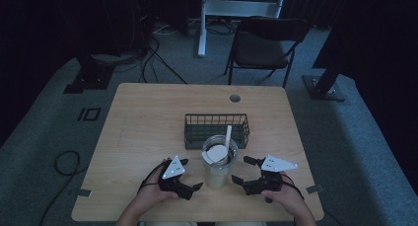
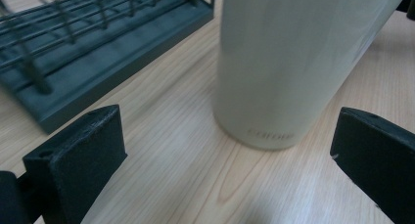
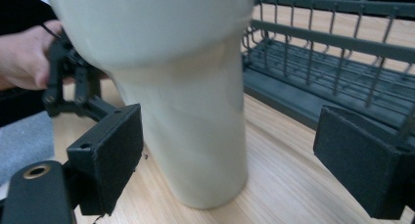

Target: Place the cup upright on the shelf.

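Currently, my left gripper (image 1: 196, 186) and right gripper (image 1: 242, 170) flank the cream tumbler (image 1: 219, 164) upright on the bench (image 1: 143, 132), fingers spread wide, beside the wire basket (image 1: 217, 131).

Premises appear to be a recording lab or studio rather than a home. A lone wooden table (image 1: 148, 117) stands on grey carpet (image 1: 49, 117), ringed by black curtains (image 1: 44, 23), with loose floor cables (image 1: 148, 58), stand bases (image 1: 323, 88) and a folding chair (image 1: 263, 48).

Tumbler (image 2: 288, 62) top cut off by frame edge in both gripper views; base lettering blurred, unreadable
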Demonstrator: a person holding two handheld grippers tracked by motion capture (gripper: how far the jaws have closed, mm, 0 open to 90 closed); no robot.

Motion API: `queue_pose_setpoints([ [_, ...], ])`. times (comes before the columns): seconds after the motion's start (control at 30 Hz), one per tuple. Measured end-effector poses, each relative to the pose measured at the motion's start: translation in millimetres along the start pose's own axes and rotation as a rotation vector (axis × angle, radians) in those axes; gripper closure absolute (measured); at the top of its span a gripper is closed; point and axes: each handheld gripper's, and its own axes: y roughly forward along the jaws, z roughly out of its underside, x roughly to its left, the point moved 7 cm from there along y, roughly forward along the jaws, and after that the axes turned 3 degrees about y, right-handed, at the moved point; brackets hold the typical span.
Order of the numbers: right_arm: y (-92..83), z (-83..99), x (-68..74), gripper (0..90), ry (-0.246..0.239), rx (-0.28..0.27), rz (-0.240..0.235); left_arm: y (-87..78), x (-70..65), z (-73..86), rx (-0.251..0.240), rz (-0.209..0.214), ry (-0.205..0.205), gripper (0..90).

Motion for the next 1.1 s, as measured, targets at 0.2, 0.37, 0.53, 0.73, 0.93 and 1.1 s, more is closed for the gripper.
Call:
queue_pose_setpoints([
  [0.2, 3.8, -2.8, 8.3, 13.3, -0.034, -0.033, -0.041, 9.1, -5.5, -7.1, -0.014, 0.022, -0.005, 0.0],
  [0.37, 7.8, -7.9, 16.2, 12.9, -0.054, -0.058, -0.083, 17.2, -12.1, -10.2, -0.018, 0.042, 0.011, 0.0],
  [0.53, 12.7, -11.6, 20.0, 13.7, -0.094, -0.072, -0.103, 22.8, -15.0, -14.8, -0.053, 0.051, -0.008, 0.0],
  [0.73, 22.0, -10.4, 20.1, 14.5, -0.114, -0.06, -0.108, 28.4, -17.9, -18.8, -0.069, 0.059, 0.001, 0.0],
  [0.93, 32.3, -12.4, 22.3, 12.6, -0.122, -0.062, -0.127, 34.6, -21.4, -24.1, -0.091, 0.072, -0.004, 0.5],
  [1.1, 35.7, -12.1, 21.2, 12.3, -0.143, -0.054, -0.129, 41.2, -24.4, -27.4, -0.101, 0.083, 0.007, 1.5],
])
